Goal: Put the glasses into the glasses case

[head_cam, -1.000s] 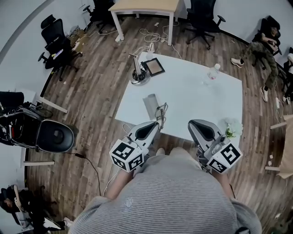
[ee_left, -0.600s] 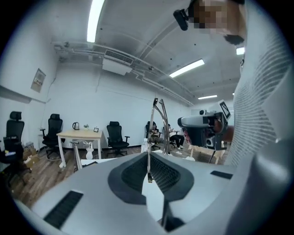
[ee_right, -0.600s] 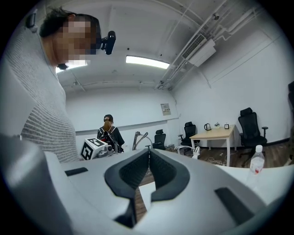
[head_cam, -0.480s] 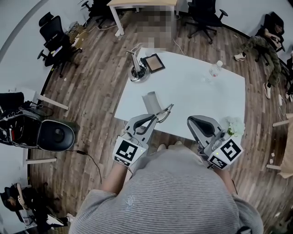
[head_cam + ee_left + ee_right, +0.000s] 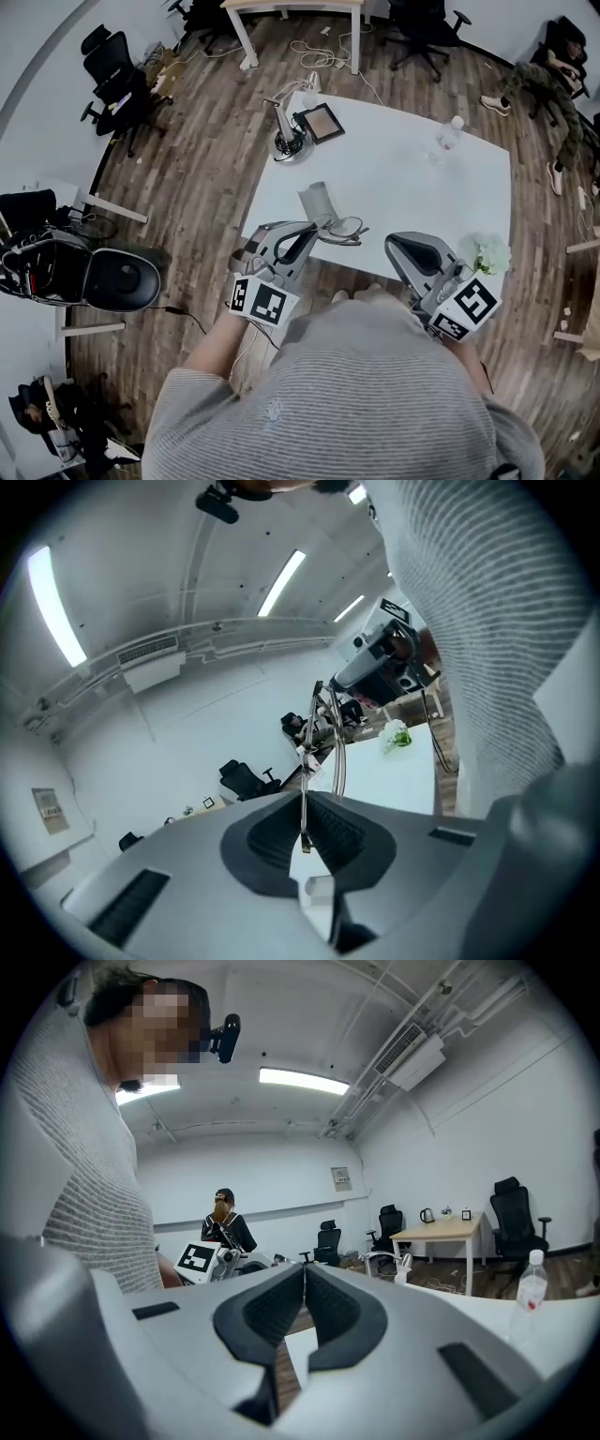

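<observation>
The thin-framed glasses (image 5: 343,228) hang over the near edge of the white table (image 5: 403,187), lenses lying roughly flat. My left gripper (image 5: 313,231) is shut on one temple arm; in the left gripper view the arm (image 5: 302,803) sits pinched between the pads and the frame (image 5: 323,726) sticks out beyond them. The grey glasses case (image 5: 317,200) lies on the table just beyond the glasses, apart from them. My right gripper (image 5: 399,243) hovers at the table's near edge, to the right of the glasses; its jaws (image 5: 305,1290) are shut with nothing between them.
A desk lamp (image 5: 282,141) and a framed tablet (image 5: 322,123) stand at the table's far left corner. A water bottle (image 5: 448,136) stands far right, and a white flower bunch (image 5: 489,254) near right. Office chairs (image 5: 117,84) and a wooden table (image 5: 295,7) surround it.
My left gripper has rolled and shifted right, so the glasses have swung from upright to lying flat nearer the case. The right gripper has hardly moved.
</observation>
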### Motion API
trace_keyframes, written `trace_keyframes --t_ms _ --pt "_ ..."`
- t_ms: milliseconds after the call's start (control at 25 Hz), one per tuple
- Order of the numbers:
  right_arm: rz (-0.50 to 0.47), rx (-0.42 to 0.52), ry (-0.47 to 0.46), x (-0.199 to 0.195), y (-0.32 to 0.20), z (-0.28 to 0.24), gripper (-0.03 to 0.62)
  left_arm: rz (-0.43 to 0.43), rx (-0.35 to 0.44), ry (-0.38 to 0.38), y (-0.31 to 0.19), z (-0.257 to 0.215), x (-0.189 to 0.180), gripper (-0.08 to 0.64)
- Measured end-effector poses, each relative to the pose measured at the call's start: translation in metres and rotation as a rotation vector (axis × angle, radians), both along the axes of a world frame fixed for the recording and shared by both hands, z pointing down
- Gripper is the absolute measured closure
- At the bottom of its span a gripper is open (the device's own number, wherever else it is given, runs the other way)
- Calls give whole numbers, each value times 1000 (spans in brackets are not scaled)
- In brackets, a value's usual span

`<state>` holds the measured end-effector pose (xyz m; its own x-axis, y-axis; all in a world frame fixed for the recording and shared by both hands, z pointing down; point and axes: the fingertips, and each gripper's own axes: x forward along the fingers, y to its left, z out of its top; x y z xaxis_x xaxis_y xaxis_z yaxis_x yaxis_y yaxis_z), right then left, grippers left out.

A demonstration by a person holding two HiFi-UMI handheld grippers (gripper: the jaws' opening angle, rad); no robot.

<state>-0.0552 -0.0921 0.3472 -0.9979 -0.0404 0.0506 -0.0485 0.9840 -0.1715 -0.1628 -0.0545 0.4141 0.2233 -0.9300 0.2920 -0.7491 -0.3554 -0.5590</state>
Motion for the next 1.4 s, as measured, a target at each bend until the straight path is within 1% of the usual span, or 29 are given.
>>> trace_keyframes --t_ms 120,400,480,560,760,1040,1200,1400 --pt "1 -3 3 0 -1 7 577 56 -9 -122 -2 14 -3 535" --pt "33 -6 24 -1 -10 15 577 239 -9 -442 -13 49 -15 535" --pt "39 -5 30 -2 -12 17 577 295 -6 -517 -16 61 -17 535" --pt "44 -3 37 -3 -12 18 577 348 -8 -576 -17 74 -18 535" --pt "66 -8 66 -7 -16 26 577 453 -24 -683 -24 106 -30 535" --pt "134 -8 100 -6 -27 34 577 587 -52 -811 -48 146 -53 535" --pt "174 -11 123 -4 -36 39 577 644 -64 -847 -67 161 -63 535" --pt "216 -14 134 -3 -44 41 577 719 -100 -894 -79 189 -76 535"
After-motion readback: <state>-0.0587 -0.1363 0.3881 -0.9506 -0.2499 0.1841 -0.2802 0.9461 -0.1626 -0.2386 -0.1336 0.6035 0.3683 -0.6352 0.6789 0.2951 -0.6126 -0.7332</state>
